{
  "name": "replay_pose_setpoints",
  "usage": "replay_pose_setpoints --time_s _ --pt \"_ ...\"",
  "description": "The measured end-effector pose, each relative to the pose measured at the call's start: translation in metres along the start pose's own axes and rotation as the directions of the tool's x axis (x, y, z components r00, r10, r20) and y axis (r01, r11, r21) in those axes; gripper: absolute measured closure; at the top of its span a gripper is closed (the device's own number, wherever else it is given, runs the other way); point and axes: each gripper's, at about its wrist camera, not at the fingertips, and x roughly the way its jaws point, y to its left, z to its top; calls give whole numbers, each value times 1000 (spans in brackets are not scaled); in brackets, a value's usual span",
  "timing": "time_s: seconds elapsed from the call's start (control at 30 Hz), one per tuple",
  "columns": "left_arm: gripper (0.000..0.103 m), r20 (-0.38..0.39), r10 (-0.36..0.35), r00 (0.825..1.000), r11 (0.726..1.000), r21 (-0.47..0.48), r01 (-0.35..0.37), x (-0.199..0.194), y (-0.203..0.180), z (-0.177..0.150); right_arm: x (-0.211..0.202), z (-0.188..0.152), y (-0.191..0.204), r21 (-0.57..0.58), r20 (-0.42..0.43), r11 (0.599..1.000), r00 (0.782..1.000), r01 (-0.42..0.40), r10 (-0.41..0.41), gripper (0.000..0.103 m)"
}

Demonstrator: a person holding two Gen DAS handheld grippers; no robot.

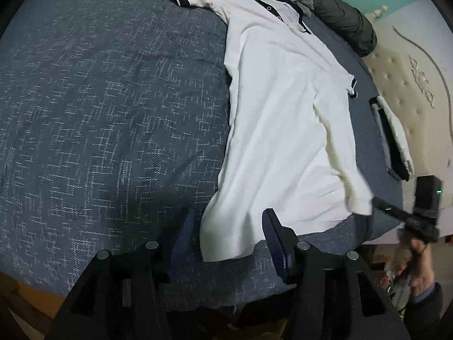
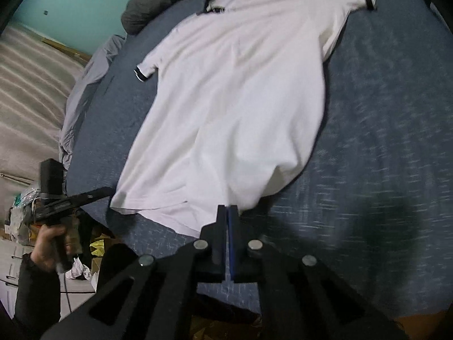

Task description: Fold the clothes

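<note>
While the white shirt (image 1: 283, 130) lies spread flat on the bed (image 1: 113, 113), collar toward the far edge and hem at the near edge, the right gripper (image 2: 228, 212) is clenched on one hem corner. The left gripper (image 1: 226, 235) stands released, its jaws straddling the other hem corner without pinching it. If the right side lifts before the left bites, the hem could drag askew and wrinkle, or the thin cloth could slip out. No containers show; dark clothes (image 1: 339, 19) sit heaped by the collar.
</note>
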Motion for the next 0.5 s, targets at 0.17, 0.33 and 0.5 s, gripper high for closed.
replay_pose_setpoints --time_s 0.17,0.33,0.5 --pt "49 -7 4 1000 1000 16 -4 8 -1 -3 -48 -2 -5 -23 44 999 999 28 -27 102" --pt "49 -10 17 1000 999 28 -17 11 1 -5 -86 -2 -20 -22 86 996 993 87 -85 103" --pt "49 -23 32 999 999 39 -31 18 1 -6 -93 -2 -43 44 110 996 990 83 -87 103"
